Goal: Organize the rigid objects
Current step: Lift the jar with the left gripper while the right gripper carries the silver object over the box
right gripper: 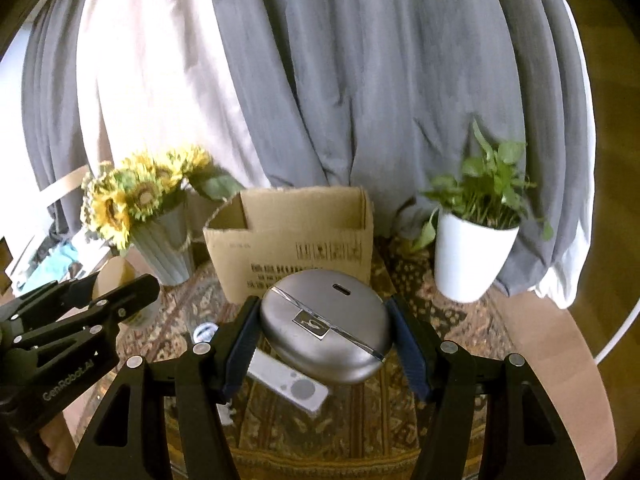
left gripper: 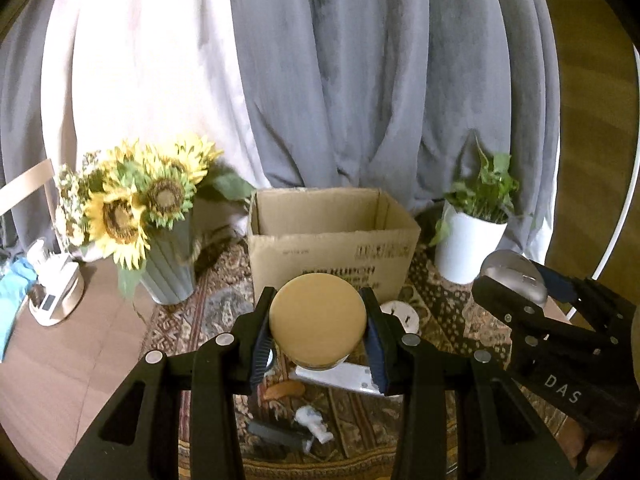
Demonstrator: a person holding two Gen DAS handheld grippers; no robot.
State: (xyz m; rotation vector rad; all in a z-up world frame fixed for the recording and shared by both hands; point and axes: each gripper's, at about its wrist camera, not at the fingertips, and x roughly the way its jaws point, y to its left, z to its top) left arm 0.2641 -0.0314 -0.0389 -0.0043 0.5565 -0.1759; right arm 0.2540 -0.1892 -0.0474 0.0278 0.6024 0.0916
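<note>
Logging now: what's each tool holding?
Left tool: closed on the wooden-lidded jar.
Right tool: closed on the silver case.

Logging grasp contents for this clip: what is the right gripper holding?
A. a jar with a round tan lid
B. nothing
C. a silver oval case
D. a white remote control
C: in the right wrist view the right gripper has its blue-padded fingers pressed against both sides of the silver oval case, lifted in front of the cardboard box; the white remote control lies below on the rug.
</note>
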